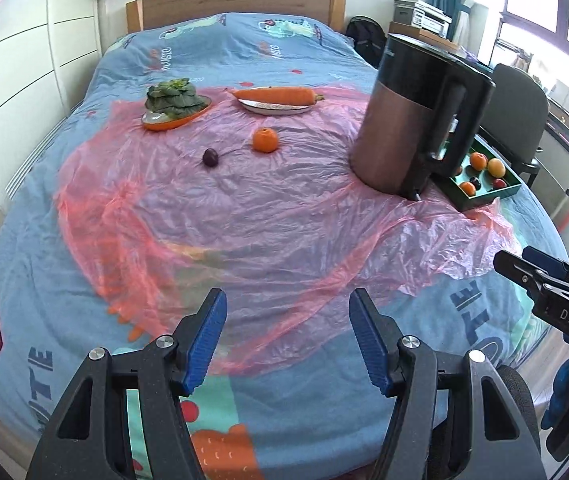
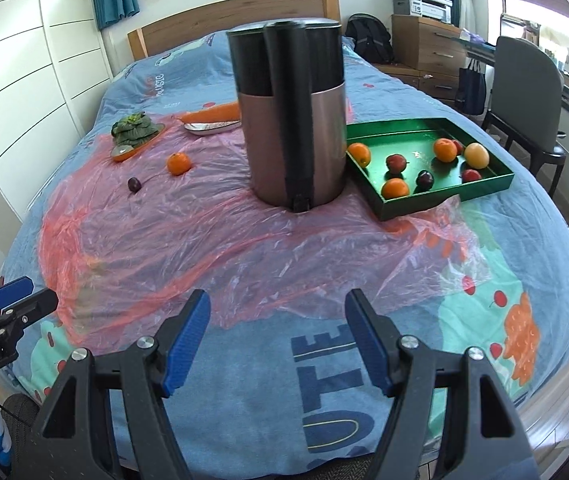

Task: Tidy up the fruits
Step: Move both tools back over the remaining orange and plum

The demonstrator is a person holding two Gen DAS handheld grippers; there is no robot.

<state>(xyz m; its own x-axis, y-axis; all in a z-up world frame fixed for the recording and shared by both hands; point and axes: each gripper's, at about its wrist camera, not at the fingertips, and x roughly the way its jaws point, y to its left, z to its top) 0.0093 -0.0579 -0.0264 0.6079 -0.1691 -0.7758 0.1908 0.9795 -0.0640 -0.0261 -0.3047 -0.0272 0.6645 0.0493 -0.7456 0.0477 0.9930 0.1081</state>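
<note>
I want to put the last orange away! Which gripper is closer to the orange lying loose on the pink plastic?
Left, I think. The left gripper faces the orange almost straight ahead across the plastic. The right gripper sees that orange farther off to its left, beyond the kettle.

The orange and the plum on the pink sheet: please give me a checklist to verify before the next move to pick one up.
1. Left gripper open and holding nothing: ok.
2. Right gripper open and holding nothing: ok.
3. Orange and plum lie apart, nothing on top: ok.
4. Green tray has bare floor among its fruit: ok.
5. Kettle stands between the loose fruit and the tray, so the direct path is blocked: not ok.
6. Pink sheet is wrinkled; whether the fruit will roll: cannot tell.
</note>
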